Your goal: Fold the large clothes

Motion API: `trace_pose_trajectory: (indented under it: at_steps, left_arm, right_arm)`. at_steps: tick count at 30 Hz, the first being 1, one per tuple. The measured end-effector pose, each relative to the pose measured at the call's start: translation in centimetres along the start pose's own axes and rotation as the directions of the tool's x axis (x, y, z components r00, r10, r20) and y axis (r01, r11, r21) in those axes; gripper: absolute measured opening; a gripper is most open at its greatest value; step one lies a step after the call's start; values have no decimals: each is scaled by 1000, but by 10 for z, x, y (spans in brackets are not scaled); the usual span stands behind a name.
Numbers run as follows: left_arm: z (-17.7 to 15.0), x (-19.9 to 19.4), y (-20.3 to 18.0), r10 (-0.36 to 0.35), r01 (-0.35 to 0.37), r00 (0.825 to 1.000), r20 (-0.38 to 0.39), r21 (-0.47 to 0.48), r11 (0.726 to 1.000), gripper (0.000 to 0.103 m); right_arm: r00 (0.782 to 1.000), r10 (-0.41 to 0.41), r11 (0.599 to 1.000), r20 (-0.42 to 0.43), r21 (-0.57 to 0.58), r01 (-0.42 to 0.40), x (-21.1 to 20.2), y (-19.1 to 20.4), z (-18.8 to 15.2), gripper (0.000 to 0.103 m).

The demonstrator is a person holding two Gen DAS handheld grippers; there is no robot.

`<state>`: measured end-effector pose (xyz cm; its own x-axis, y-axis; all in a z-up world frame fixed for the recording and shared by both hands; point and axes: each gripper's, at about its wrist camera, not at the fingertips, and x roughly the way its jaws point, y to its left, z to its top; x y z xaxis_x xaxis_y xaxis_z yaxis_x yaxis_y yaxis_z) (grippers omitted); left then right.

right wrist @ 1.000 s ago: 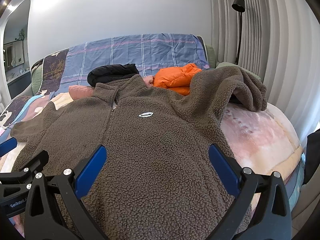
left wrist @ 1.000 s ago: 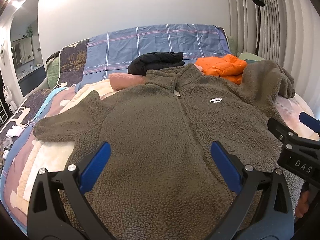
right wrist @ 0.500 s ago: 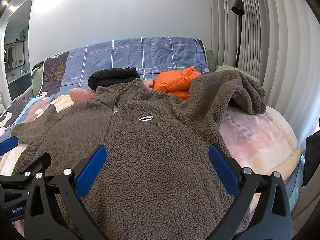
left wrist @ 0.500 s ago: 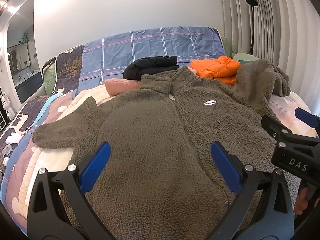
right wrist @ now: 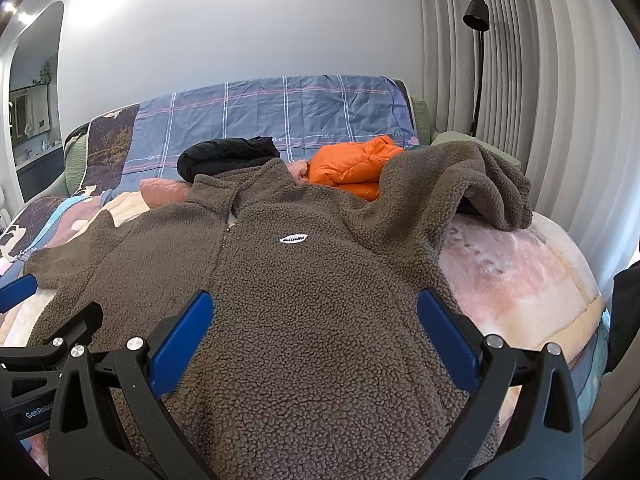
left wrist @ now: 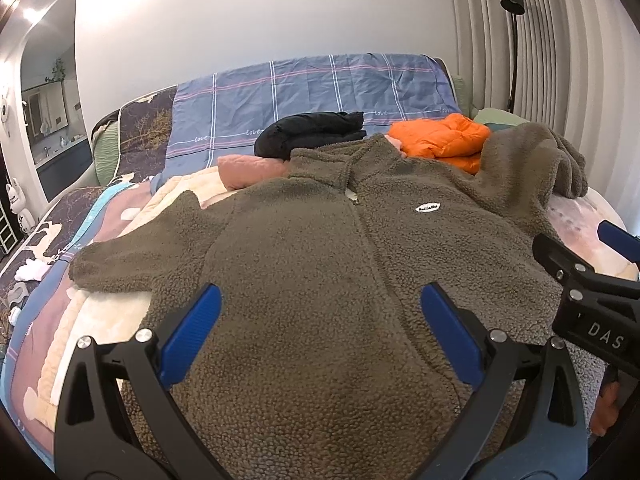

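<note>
Ahead of both your grippers, the brown fleece jacket lies front-up on the bed, collar pointing away from you. Your left gripper hovers over the lower hem, level and aimed forward, its blue pads spread wide with nothing between them. Your right gripper hangs just beside it in the same pose, jaws equally wide and empty. Left of your left gripper, one sleeve lies flat; beyond your right gripper, the other sleeve is bunched. Past the collar sit an orange puffer jacket and a black garment.
</note>
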<state>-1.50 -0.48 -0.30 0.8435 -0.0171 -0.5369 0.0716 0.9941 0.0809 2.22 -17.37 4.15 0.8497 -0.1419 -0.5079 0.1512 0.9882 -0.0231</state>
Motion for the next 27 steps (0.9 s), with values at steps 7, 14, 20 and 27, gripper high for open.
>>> trace_pose_trajectory:
  at_steps: [7, 14, 20, 27]
  left_arm:
    - [-1, 0, -1, -4, 4, 1000, 0, 5, 1000, 101]
    - [-3, 2, -2, -15, 15, 1000, -2, 10, 1000, 101]
    - [-5, 4, -2, -22, 22, 1000, -7, 6, 1000, 101]
    - [-5, 9, 0, -23, 23, 1000, -15, 1, 1000, 101]
  right_arm:
    - [1000, 3, 1000, -6, 4, -3, 2, -1, -1, 102]
    - [1000, 12, 1000, -13, -6, -12, 6, 0, -3, 102]
    - [1000, 13, 1000, -20, -13, -13, 11, 1, -3, 102]
    - [1000, 8, 999, -21, -36, -9, 15, 5, -2, 102]
